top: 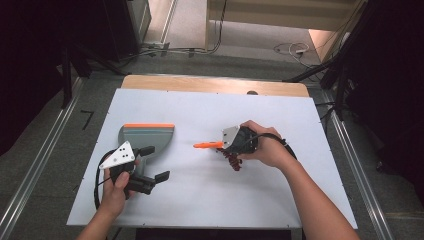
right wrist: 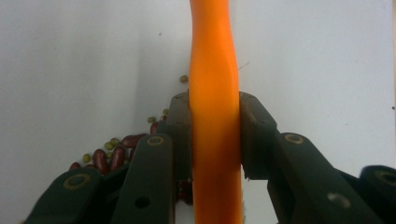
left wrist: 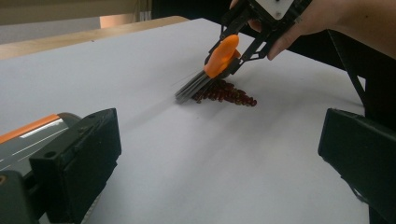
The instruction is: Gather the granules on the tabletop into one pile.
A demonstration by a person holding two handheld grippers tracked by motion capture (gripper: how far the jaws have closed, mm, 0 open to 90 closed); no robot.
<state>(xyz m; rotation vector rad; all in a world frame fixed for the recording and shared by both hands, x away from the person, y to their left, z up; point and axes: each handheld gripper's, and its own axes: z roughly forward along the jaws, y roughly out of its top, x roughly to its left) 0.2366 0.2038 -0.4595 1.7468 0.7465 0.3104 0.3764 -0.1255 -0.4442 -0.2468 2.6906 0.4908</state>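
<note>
Here, one brush (right wrist: 215, 116), one dustpan (top: 146, 136).

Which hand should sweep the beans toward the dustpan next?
Right: its tool is already shut on the orange brush, bristles at the beans. The left tool is open beside the dustpan.
</note>
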